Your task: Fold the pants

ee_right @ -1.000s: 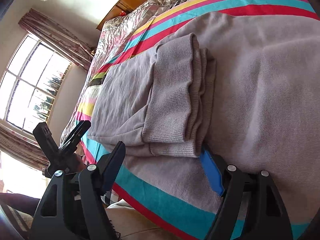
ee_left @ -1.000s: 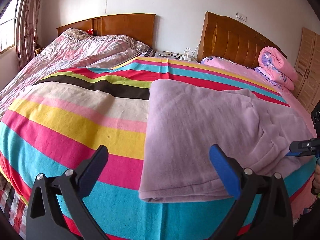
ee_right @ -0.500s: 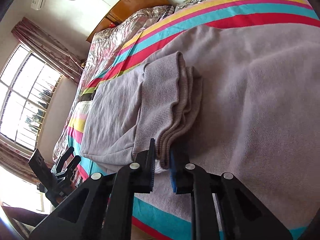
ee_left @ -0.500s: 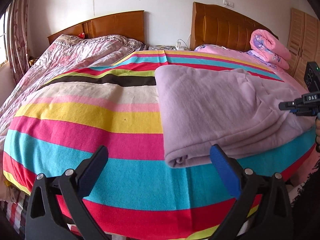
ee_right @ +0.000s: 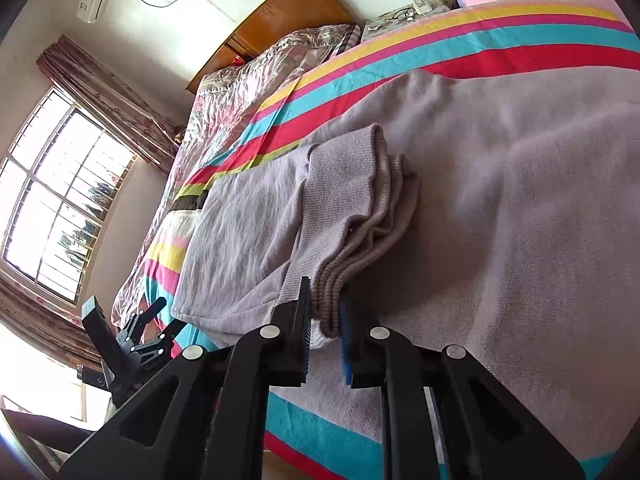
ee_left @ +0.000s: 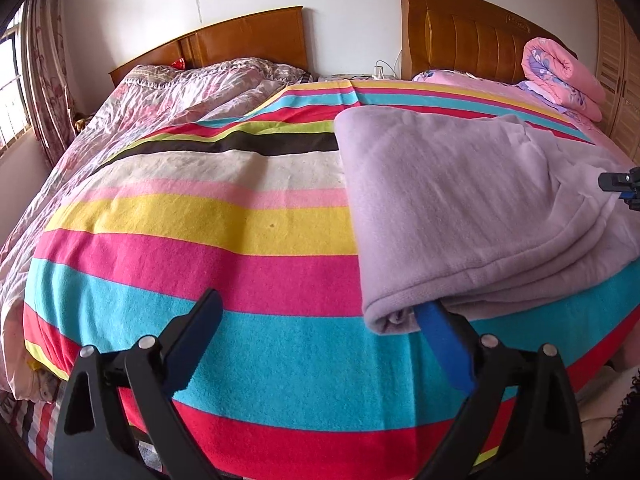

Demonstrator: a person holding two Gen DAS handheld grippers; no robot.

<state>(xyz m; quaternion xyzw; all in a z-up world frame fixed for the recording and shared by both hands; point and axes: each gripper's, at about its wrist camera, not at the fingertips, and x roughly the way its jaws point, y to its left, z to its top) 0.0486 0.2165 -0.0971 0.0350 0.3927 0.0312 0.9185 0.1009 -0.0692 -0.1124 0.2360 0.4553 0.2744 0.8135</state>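
Though the pants (ee_left: 460, 200) already lie doubled in several layers on the striped bed (ee_left: 200, 248), filling the right half of the left wrist frame, I judge that at least one more fold is left. The right tool (ee_right: 324, 322) is clamped on the ribbed cuffs (ee_right: 352, 240) at lower centre; a second ago it gaped wide. The left tool (ee_left: 316, 316) stays spread open, now nearer the folded edge.

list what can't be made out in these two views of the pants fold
- Left wrist view: the right tool is cut by the frame edge; its grip is unseen.
- Left wrist view: the left tool has its blue fingertip tucked under the folded lilac fleece pants.
- Right wrist view: the ribbed pants cuffs hide the layers beneath.
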